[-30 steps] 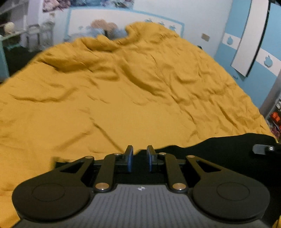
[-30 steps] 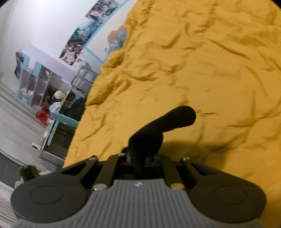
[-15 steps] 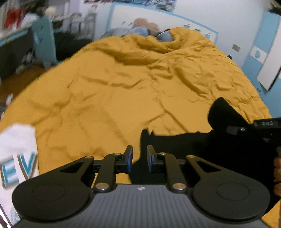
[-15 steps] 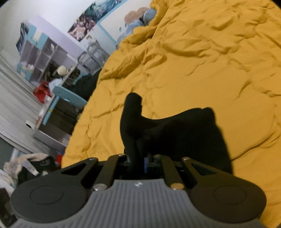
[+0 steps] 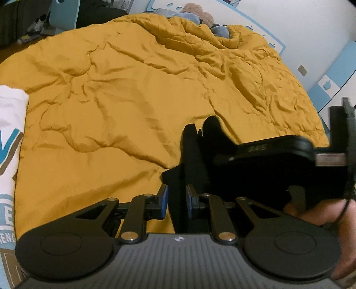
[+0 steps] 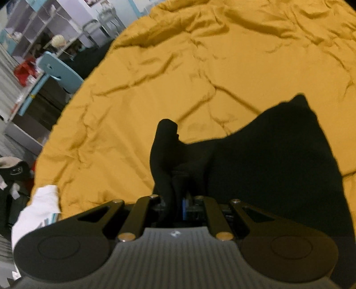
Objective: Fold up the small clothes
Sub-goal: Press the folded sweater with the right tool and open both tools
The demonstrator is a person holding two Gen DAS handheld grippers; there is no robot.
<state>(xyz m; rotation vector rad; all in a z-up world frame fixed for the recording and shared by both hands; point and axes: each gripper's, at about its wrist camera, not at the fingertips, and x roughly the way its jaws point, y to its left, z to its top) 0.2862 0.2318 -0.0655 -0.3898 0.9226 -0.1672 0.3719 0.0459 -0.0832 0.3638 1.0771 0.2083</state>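
A black garment lies on the mustard-yellow bedspread. My right gripper is shut on a bunched edge of it, and a fold sticks up between the fingers. My left gripper has black cloth between its blue pads, with the jaws nearly closed on it. The right gripper's body shows close on the right of the left wrist view, with the hand that holds it.
A folded white T-shirt with blue letters lies at the left edge of the bed; it also shows in the right wrist view. A light blue chair, shelves and clutter stand beyond the bed's left side. Plush toys sit at the headboard.
Both grippers have swung left and come close together with the black garment. The white T-shirt has come into view. The right gripper now fills the right of the left wrist view.
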